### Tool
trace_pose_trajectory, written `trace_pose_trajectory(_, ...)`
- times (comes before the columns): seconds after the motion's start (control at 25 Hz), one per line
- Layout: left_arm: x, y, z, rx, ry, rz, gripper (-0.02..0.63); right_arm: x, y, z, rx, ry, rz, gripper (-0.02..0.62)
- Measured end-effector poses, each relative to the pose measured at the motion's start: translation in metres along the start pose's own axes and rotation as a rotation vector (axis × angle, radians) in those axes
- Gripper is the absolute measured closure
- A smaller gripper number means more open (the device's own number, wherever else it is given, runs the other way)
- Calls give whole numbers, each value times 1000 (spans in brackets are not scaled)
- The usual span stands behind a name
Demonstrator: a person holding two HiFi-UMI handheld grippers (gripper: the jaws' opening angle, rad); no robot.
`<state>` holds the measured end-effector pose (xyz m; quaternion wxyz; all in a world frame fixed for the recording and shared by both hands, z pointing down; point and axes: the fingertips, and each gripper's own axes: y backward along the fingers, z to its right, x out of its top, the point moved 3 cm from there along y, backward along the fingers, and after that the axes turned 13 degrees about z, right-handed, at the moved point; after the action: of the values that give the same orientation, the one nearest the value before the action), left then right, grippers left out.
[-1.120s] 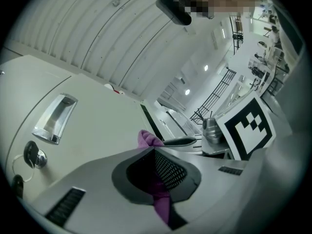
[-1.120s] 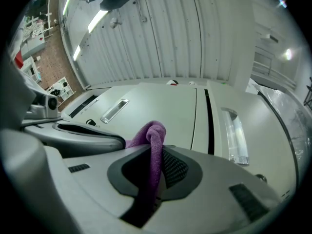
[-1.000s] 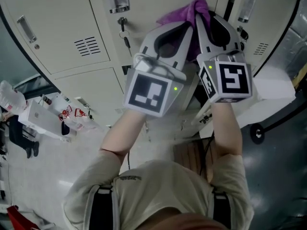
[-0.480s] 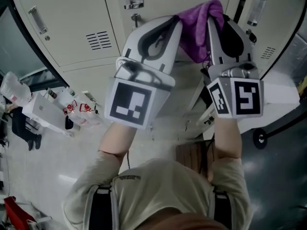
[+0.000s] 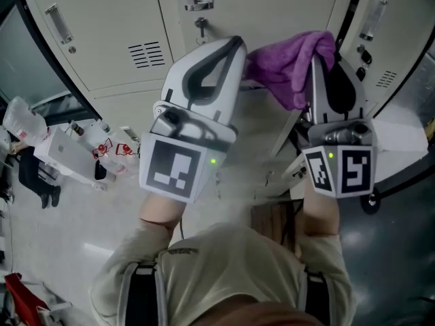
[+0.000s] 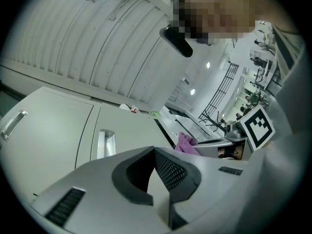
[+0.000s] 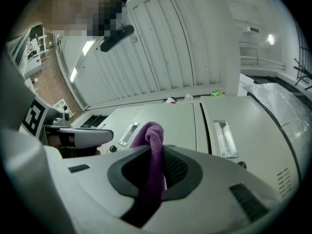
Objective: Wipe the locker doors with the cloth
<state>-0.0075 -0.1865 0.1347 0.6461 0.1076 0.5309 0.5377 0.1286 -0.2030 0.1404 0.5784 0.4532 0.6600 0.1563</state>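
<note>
Nearest me, my left hand-held gripper [image 5: 233, 46] was closed on nothing, while my right hand-held gripper [image 5: 323, 49] beside it pinched the purple cloth [image 5: 291, 70], bunched leftward from its jaws, the locker door [image 5: 272, 5] just beyond.

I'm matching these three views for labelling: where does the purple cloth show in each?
Head view: cloth upper right, in right gripper.
Left gripper view: cloth small, right of centre.
Right gripper view: cloth centre, between its jaws.
Shared landmark: beige locker doors.
</note>
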Motion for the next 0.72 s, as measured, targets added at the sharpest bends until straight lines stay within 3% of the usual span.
trace_pose_trajectory(0.72, -11, 0, 6, -21, 0, -22, 607, -7, 11, -1, 8, -17, -10, 549)
